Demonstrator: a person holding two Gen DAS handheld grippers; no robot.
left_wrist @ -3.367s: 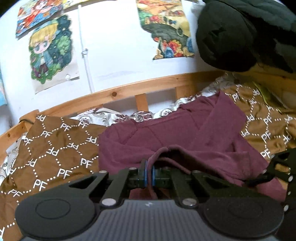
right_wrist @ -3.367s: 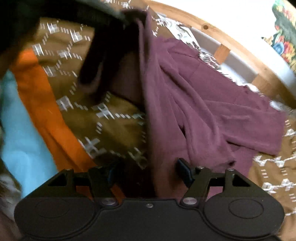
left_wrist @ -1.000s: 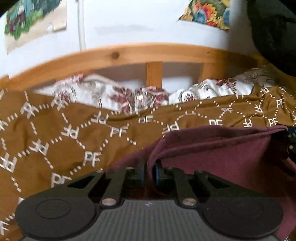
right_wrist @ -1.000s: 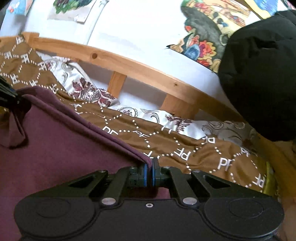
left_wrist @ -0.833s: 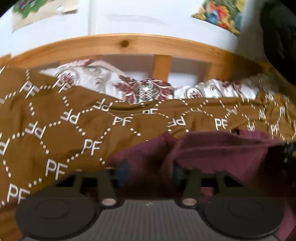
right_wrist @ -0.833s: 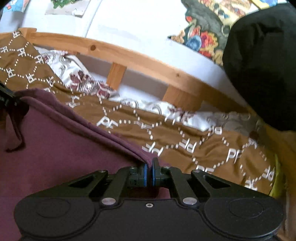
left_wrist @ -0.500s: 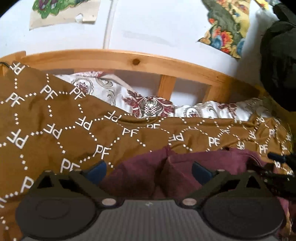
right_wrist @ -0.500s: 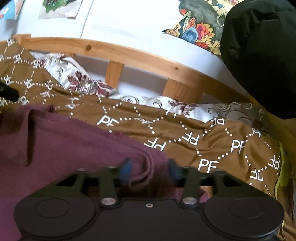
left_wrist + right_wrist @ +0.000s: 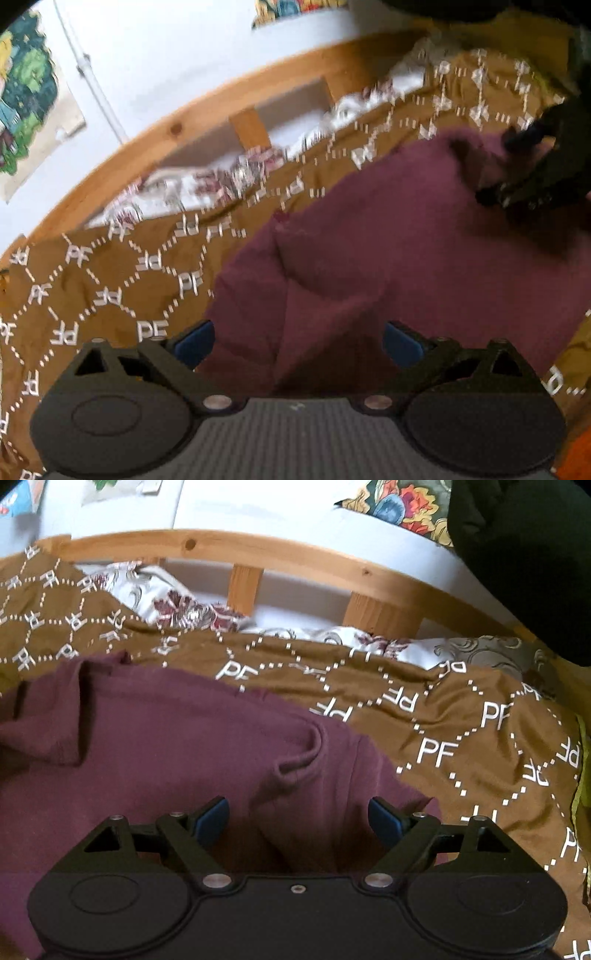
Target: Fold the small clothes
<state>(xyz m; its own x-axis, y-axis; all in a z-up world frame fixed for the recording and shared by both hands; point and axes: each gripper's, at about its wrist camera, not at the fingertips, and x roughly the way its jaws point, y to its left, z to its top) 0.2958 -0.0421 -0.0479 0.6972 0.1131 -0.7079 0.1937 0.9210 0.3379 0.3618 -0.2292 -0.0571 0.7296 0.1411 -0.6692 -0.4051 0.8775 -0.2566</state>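
The maroon garment [image 9: 177, 746] lies on the brown PF-patterned blanket [image 9: 461, 731], near the wooden bed rail [image 9: 295, 559]. The left tool [image 9: 297, 341], jaws wide but closing slightly, and the right tool [image 9: 297, 818], jaws opening, both hover over the garment, pads off the cloth.

Soft daylight, left view motion-blurred

Both wrist views close, angled down, sharing maroon garment [image 9: 388, 251], headboard [image 9: 295, 554]
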